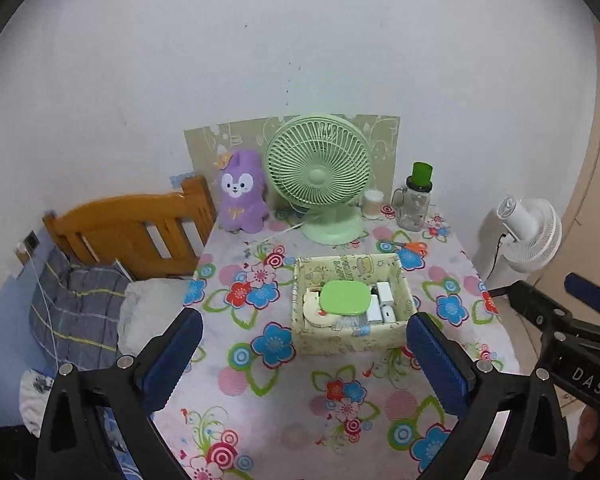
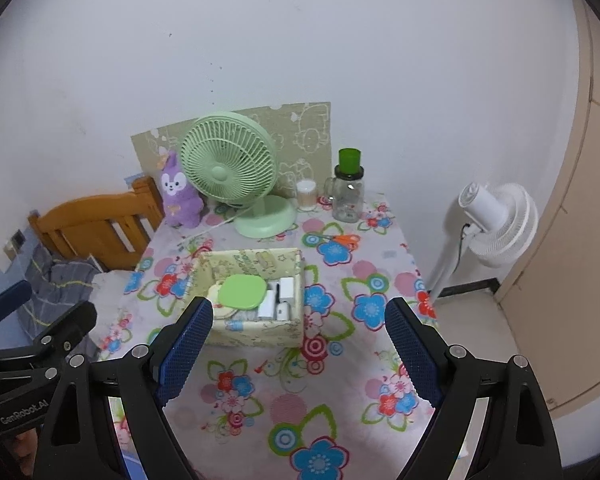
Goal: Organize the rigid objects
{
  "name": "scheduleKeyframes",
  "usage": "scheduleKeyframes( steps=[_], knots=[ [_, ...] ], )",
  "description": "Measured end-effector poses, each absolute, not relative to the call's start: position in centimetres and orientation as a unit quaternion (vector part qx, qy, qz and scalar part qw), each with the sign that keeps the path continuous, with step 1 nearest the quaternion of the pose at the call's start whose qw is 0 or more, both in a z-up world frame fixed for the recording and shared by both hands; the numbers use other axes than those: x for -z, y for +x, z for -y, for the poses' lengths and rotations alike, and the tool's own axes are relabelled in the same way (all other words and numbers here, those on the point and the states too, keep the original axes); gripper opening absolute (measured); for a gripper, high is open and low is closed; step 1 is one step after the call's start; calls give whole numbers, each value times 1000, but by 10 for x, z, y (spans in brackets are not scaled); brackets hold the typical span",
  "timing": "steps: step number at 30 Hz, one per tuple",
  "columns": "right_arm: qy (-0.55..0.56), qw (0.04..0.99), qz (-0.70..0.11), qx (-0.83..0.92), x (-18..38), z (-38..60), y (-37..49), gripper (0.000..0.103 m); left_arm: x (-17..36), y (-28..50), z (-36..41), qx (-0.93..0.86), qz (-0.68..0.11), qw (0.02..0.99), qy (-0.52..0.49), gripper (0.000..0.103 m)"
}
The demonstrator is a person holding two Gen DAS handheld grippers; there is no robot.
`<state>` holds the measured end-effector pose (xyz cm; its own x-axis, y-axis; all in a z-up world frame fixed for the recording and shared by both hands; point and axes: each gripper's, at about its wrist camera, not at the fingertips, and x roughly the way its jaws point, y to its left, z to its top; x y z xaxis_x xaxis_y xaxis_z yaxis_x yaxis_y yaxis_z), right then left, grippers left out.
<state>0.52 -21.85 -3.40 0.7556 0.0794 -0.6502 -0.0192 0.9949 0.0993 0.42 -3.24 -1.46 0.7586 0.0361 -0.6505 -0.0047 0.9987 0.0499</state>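
A pale yellow patterned box (image 1: 352, 336) (image 2: 256, 334) stands mid-table on the flowered cloth. Inside it lie a green lid (image 1: 345, 297) (image 2: 241, 292), a cream round item and several small white items (image 1: 383, 300) (image 2: 278, 300). My left gripper (image 1: 304, 356) hovers above the near table with its blue pads wide apart and nothing between them. My right gripper (image 2: 300, 344) is likewise open and empty, near the box's front. Orange-handled scissors (image 1: 414, 246) (image 2: 346, 239) lie behind the box to the right.
At the back stand a green desk fan (image 1: 320, 176) (image 2: 236, 176), a purple plush toy (image 1: 242, 192), a small cup (image 2: 306, 195) and a glass jar with green cap (image 1: 416, 200) (image 2: 348, 190). A wooden bed headboard (image 1: 136, 224) is left; a white floor fan (image 2: 496, 220) is right.
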Motion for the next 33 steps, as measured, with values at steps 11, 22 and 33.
scheduleKeyframes(
  steps=[11,22,33],
  knots=[
    [18,942,-334,-15,25,215,-2,90,14,2,24,-7,-349,937,-5,103],
    [10,947,-322,-10,20,210,-2,95,12,3,23,-1,-347,938,-14,103],
    [7,951,-310,-13,14,210,-4,97,8,3,22,1,-343,939,-20,103]
  ],
)
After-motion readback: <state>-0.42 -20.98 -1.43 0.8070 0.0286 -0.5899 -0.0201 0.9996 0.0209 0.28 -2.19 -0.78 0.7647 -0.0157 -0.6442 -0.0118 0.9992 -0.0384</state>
